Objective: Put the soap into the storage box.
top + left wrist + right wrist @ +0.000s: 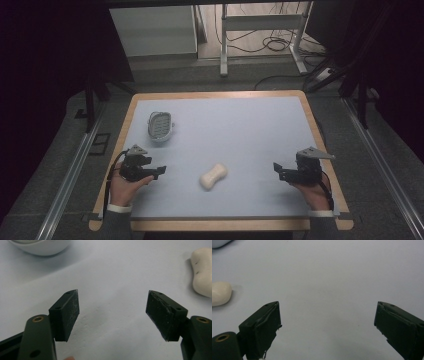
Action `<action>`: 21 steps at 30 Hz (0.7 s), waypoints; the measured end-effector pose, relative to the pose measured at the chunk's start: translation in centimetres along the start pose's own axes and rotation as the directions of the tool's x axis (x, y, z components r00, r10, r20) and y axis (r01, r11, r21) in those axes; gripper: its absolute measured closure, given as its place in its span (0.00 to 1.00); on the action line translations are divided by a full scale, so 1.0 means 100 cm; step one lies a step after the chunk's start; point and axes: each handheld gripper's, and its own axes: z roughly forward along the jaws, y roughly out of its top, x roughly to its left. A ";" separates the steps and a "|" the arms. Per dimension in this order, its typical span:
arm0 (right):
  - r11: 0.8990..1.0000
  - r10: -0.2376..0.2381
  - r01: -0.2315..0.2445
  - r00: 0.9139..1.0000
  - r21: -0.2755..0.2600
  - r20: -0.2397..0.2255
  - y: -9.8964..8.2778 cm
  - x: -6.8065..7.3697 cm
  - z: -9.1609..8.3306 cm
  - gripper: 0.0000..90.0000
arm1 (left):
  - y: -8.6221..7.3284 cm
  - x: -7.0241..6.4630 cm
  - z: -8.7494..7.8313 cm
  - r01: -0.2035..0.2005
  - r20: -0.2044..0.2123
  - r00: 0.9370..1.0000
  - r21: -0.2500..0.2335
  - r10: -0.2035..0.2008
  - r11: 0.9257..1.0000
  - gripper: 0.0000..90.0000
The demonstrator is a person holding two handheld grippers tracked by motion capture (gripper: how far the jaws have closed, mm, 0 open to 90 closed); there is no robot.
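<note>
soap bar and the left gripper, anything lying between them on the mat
Nothing: in the high view the stretch of blue mat between the left gripper and the soap bar is bare. The soap dish sits farther back.

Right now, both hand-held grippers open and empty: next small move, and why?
Probably ease the left hand-held gripper toward the soap bar. It lies loose mid-mat, apart from the soap dish, and nearer that gripper than the right hand-held gripper.
</note>
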 end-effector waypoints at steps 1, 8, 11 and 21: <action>1.000 0.000 0.000 1.000 -0.003 0.003 0.000 0.000 -0.001 0.07 | 0.000 0.000 -0.001 0.001 -0.003 1.000 -0.004 -0.001 1.000 0.30; 1.000 -0.011 0.011 1.000 0.003 0.020 -0.001 0.000 -0.002 0.08 | 0.001 -0.001 -0.004 -0.001 0.004 1.000 -0.014 0.001 1.000 0.30; 1.000 -0.006 0.006 1.000 0.002 0.021 -0.001 -0.003 -0.003 0.08 | 0.001 -0.002 -0.003 -0.003 0.000 1.000 -0.010 0.003 1.000 0.29; 1.000 -0.018 0.018 1.000 0.017 0.014 -0.003 -0.005 -0.004 0.08 | 0.004 -0.007 -0.008 -0.023 0.010 1.000 -0.022 0.023 0.999 0.29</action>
